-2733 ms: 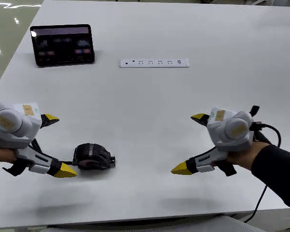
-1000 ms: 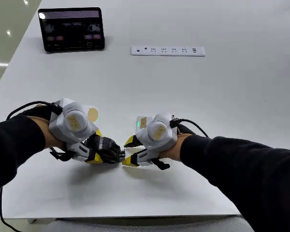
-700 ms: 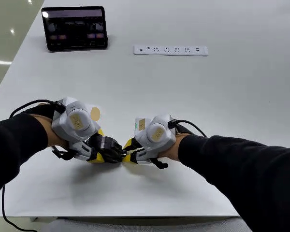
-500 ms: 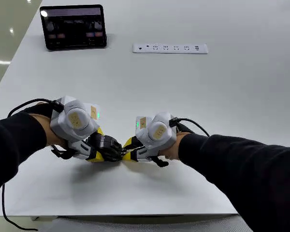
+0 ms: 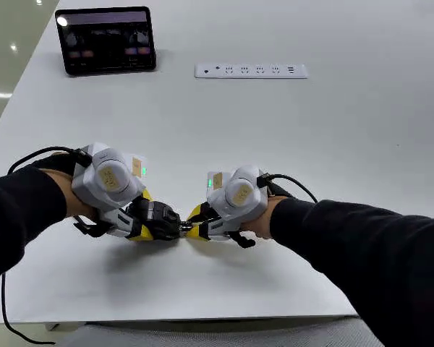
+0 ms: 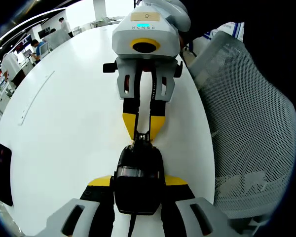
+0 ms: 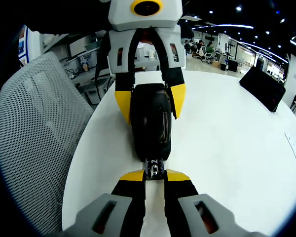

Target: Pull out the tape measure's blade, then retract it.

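White table is bearing the work near its front edge. Clamped between the jaws of the left gripper, the tape measure is lying flat; the right gripper, facing it nose to nose, is pinching the blade tip. Advised: drawing straight back, level, case held firm.

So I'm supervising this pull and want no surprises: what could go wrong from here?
The right gripper pinches just the short tip of the blade, so it may slip and let the blade snap back. The left gripper clamps the tape measure only by its sides, so it could twist or slide out of the jaws once the pull starts.
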A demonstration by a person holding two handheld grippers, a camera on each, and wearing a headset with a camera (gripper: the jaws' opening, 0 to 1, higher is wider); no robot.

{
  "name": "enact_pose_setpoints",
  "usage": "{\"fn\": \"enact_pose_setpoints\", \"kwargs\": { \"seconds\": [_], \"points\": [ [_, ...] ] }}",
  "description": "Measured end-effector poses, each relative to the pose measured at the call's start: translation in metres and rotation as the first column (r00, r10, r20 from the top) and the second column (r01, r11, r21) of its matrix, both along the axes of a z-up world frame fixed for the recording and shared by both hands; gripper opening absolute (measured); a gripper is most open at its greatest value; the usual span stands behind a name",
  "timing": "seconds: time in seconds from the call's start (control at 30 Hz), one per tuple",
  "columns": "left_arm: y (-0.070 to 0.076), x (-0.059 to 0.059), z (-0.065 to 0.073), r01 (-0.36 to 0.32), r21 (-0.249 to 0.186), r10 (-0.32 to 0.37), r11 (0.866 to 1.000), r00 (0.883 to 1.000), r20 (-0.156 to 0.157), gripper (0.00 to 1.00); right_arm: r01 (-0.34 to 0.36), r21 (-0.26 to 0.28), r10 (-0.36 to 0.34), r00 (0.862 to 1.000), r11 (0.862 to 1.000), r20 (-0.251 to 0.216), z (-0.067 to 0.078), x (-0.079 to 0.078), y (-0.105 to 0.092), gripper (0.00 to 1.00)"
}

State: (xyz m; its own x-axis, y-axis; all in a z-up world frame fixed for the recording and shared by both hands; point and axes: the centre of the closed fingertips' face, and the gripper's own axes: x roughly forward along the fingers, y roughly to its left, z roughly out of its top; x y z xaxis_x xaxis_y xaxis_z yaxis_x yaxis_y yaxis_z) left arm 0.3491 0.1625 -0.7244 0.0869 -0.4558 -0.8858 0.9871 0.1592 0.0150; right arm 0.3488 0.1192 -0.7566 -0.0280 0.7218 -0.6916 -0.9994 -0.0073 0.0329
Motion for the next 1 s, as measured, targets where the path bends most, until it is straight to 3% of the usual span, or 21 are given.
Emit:
{"fn": "enact_pose_setpoints", "kwargs": {
  "seconds": [1.0],
  "points": [
    [0.000, 0.002, -0.001, -0.009, -0.008, 0.009, 1.000, 1.000, 0.000, 0.32, 0.033, -0.024, -0.033, 0.999, 0.999, 0.001, 0.000, 0.002, -0.034, 0.08]
  ]
}}
